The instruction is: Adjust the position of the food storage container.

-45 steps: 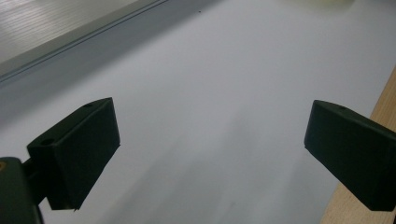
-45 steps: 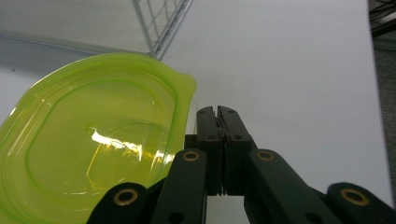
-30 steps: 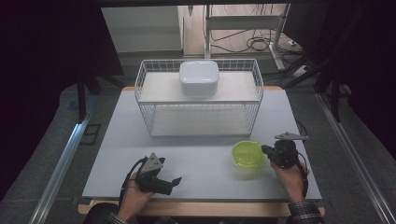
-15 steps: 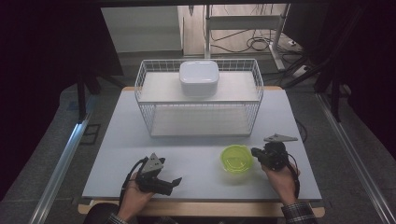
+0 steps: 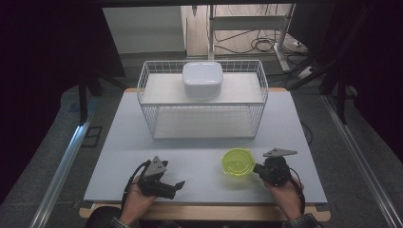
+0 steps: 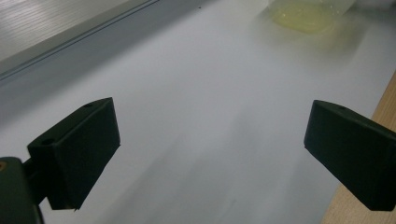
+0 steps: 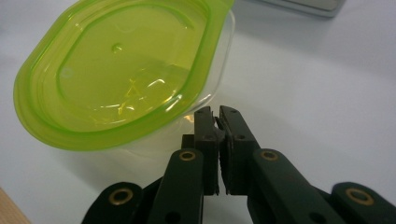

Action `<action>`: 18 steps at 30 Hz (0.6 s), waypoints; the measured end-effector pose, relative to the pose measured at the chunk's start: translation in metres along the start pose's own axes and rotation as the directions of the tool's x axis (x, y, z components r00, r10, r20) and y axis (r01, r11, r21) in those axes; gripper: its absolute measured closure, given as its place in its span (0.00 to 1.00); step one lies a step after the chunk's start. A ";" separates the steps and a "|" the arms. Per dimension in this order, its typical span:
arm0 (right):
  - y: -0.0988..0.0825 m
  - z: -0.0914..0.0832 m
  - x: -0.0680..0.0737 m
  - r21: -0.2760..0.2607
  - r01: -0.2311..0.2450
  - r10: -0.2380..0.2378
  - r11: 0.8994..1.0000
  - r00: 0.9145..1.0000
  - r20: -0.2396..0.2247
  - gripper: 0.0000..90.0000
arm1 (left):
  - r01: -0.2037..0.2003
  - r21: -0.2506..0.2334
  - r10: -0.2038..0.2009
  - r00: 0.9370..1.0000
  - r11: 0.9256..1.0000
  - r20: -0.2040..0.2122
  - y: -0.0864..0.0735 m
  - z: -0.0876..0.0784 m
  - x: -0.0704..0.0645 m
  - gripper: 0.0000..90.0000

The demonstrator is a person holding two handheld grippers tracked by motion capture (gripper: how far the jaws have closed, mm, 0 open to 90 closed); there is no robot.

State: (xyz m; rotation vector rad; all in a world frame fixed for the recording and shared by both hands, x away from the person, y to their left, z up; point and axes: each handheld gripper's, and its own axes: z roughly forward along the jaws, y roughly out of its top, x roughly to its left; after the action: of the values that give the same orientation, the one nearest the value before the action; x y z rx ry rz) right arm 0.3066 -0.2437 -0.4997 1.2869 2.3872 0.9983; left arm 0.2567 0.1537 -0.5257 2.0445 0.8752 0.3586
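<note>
The table carries everything here. Toward its far edge stands the wire basket, with a white lidded box sitting on top of it, and nothing I hold has reached either of them.

Near the table's front edge, toward the right-hand corner, is the container with the green lid. I judge it to be the piece in hand, since my right hand-held gripper has its jaws pressed together on the edge of it, just under the lid's rim (the clear wall of the tub seems to be what is pinched, though the lid overhangs and hides the exact spot). From the gripper's own camera the container looks tipped, its near side raised, so I take it to be partly lifted rather than sitting flat. In the high view the container is well apart from the basket.

My left hand-held gripper rests by the front edge toward the left corner, jaws wide apart and holding nothing, with bare table between them.

So the grasp is made, and what is left, as I read it, is the carrying and the setting down, wherever that is meant to be; the basket is my guess.

I can read no brand, label or writing on the lid, the box or the basket.
</note>
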 end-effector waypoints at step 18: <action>0.017 0.033 0.025 0.011 0.012 -0.011 1.000 0.994 -0.110 0.95 | -0.004 0.010 0.004 1.000 1.000 -0.002 0.000 0.002 -0.001 0.03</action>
State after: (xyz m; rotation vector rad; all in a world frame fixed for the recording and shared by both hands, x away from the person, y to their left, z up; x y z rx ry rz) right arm 0.3199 -0.2021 -0.5101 1.2513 2.4817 1.0800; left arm 0.2573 0.1521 -0.5267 2.0550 0.8759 0.3585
